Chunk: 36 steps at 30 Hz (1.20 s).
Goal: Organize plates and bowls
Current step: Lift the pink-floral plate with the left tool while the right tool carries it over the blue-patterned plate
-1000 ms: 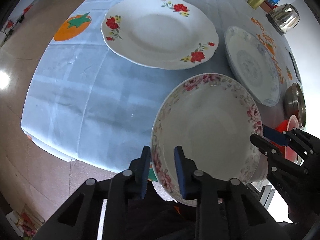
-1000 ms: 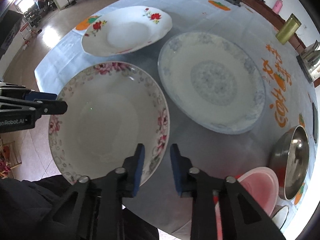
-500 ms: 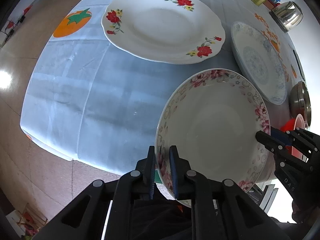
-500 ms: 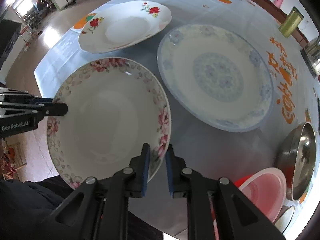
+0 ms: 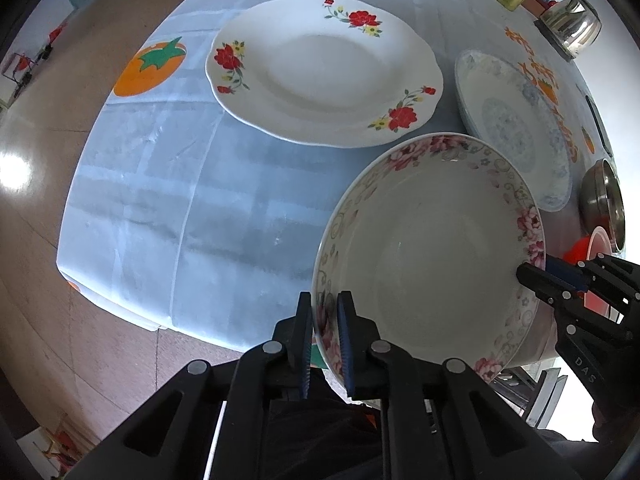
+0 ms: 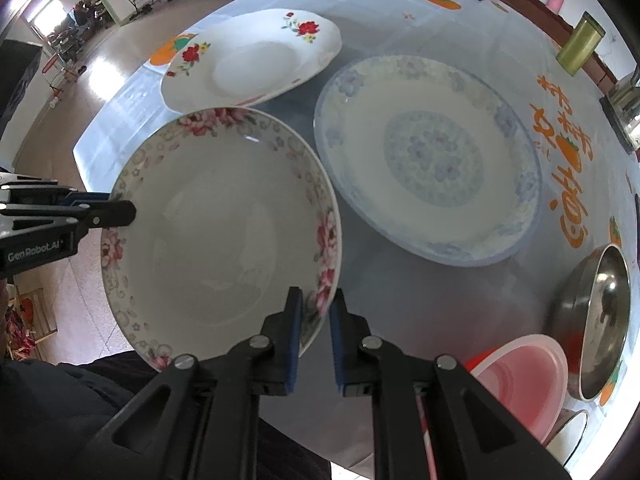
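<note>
Left wrist: your left gripper [image 5: 324, 324] and right gripper [image 6: 314, 322] both pinch the bowl's [image 5: 428, 252] opposite rims, keeping it level.

Pink bowl [image 6: 524, 384] partly hidden by right fingers [image 6: 338, 344], cut by frame edge in left view. Steel bowl [image 6: 600, 320] cut off at edge. Orange print on bench [image 6: 400, 12] unreadable.

Green tin [image 6: 579, 45], kettle [image 5: 573, 28], blue tablecloth [image 5: 168, 184]
</note>
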{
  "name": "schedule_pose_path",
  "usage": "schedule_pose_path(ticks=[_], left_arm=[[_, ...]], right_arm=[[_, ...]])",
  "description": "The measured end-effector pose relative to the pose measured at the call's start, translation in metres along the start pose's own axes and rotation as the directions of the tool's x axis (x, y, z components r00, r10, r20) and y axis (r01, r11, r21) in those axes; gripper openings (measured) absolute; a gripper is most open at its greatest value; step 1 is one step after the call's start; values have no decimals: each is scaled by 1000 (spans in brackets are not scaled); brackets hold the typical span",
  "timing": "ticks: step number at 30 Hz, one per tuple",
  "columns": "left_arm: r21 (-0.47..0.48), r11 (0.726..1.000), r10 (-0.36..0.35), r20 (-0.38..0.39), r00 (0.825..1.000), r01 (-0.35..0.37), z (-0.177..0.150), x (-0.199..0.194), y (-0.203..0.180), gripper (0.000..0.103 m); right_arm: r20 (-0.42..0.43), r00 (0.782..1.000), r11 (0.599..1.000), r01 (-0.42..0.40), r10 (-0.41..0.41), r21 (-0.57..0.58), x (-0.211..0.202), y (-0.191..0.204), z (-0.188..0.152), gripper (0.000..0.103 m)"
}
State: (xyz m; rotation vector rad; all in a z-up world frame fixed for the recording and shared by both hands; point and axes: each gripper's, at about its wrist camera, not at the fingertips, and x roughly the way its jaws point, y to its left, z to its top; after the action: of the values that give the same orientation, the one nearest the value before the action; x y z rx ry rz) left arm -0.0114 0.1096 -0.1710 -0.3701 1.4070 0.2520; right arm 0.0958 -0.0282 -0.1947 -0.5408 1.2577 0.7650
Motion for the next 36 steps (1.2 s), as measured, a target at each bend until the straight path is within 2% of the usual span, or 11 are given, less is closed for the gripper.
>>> schedule_pose_path(ticks=[19,36], left_arm=[[18,1000,-13,58,998,12,2,-23,2,13],[92,996,-20,100,995,11,14,-41,-30,13]], right_arm=[[45,999,1000,-3,2,20,-25,-1,-1,13],[99,995,996,16,-25,86,-54,-27,-6,13]])
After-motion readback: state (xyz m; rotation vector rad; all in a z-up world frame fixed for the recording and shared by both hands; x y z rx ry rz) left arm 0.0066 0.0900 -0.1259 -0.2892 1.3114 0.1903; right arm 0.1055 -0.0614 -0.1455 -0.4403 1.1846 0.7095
